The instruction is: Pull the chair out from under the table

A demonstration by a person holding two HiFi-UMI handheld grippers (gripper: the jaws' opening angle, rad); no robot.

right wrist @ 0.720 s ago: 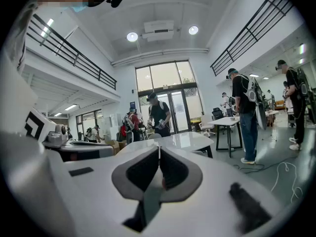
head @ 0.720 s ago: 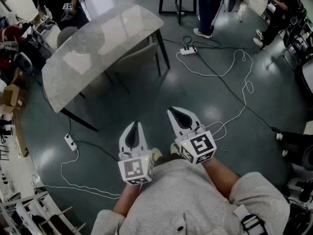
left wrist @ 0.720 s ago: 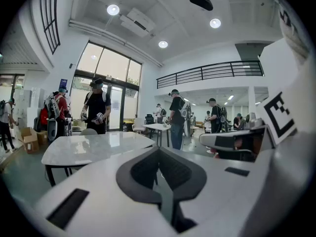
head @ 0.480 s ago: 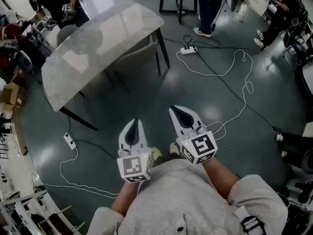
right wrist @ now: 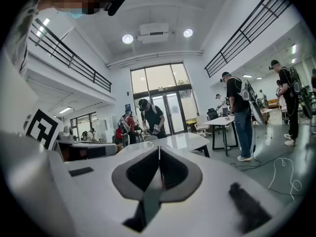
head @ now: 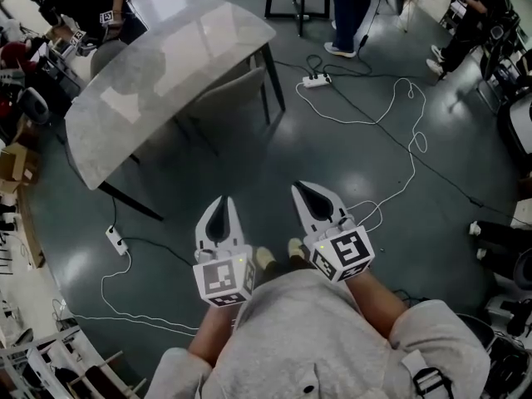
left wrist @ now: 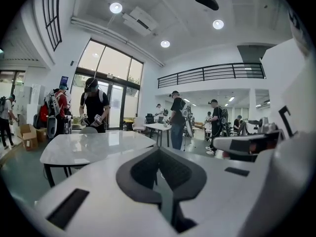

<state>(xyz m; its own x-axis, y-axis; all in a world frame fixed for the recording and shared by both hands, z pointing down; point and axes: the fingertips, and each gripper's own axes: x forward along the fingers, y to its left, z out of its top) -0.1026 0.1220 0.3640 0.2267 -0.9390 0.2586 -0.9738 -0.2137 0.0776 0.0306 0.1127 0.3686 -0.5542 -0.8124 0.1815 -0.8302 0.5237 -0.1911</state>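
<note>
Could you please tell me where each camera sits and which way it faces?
Head view: on the person's head, looking steeply down at the grey table and tucked-in chair; forearms, torso, left tongs and right tongs show.
Left gripper view: on the left tongs, looking along their shut jaws toward the table.
Right gripper view: on the right tongs, shut too, facing that table.
Shared: all see the table.

No word, number or brand name can be read anywhere. The only printed signs are black-and-white square markers, block patterns rather than letters. In the head view, one is on the left cube point(head: 223, 278) of the left gripper point(head: 218, 202) at seven o'clock, and one is on the right cube point(head: 347, 254) of the right gripper point(head: 301, 188) at five o'clock.
</note>
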